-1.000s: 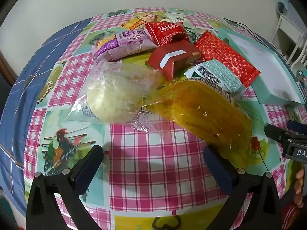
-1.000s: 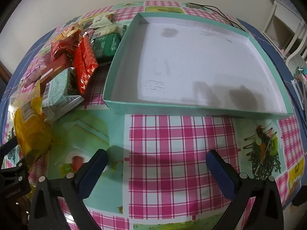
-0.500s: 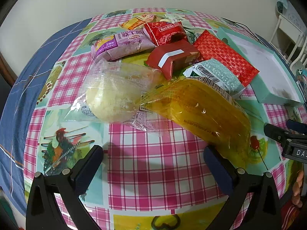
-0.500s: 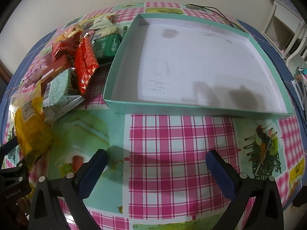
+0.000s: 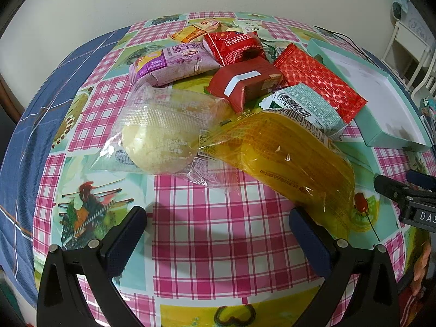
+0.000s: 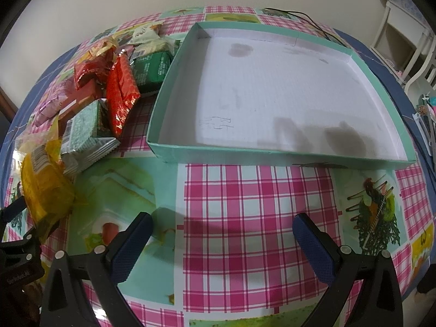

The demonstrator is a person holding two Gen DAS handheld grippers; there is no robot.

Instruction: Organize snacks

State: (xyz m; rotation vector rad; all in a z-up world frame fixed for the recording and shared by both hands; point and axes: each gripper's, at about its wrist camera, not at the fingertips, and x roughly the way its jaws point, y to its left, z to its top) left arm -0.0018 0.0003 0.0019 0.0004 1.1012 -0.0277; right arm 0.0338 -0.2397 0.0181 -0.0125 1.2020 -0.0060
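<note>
bare tablecloth (image 6: 253, 204) lies between right gripper (image 6: 222, 242), spread wide, and tray (image 6: 272, 154)'s near edge; left gripper (image 5: 218, 234) gapes empty near yellow packet (image 5: 288, 160).

A plain cream wall (image 5: 81, 5) stands behind, with white furniture (image 6: 400, 30) at right.
</note>
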